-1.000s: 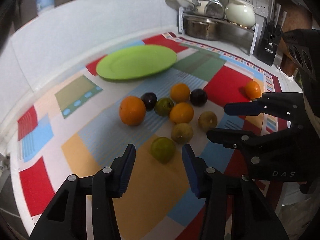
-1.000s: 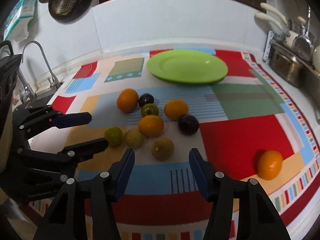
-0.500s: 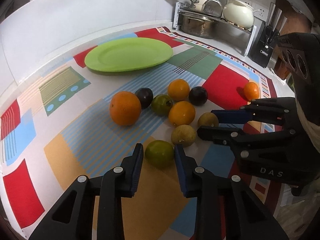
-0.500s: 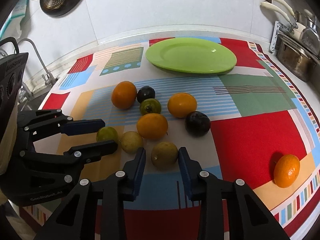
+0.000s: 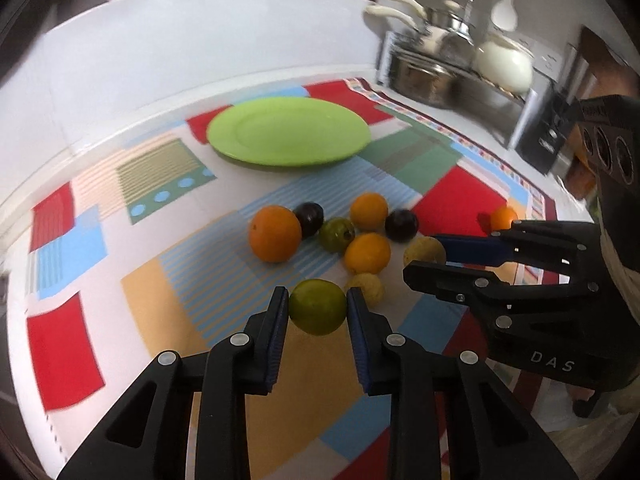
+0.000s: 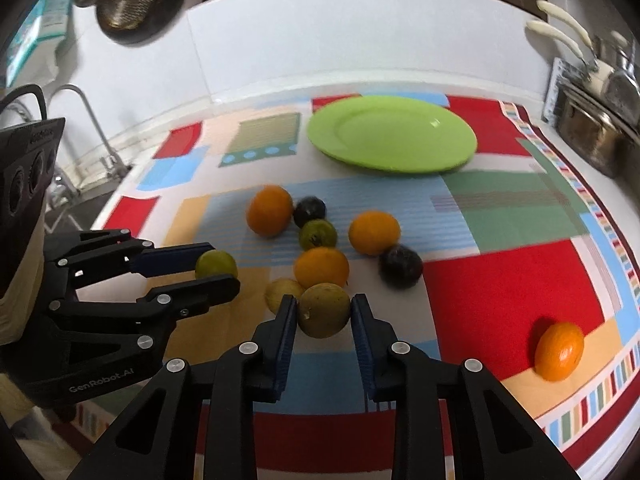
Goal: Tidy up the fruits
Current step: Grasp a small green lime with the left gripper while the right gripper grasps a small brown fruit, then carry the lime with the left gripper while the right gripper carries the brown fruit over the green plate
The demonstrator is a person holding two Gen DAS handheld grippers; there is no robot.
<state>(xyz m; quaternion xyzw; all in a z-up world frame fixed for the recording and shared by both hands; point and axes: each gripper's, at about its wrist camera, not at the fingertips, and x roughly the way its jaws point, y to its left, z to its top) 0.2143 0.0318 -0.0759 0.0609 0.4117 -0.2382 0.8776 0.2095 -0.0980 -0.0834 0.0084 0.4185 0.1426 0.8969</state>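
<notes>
You are gripping a green fruit [image 5: 317,312] in your left gripper [image 5: 317,314] and a brownish fruit [image 6: 324,310] in your right gripper [image 6: 325,312], both at the near edge of the pile. Round skins may be slipping between the fingers, and dropped fruit could be rolling off the surface [image 5: 160,280] before reaching the far green plate [image 5: 288,136].

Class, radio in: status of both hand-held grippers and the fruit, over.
Left hand-held gripper shut on green lime. Right hand-held gripper shut on brownish fruit. Green plate bare; nothing in the way.

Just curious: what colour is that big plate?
Bright lime green plate, plain; the right wrist view shows it best.
</notes>
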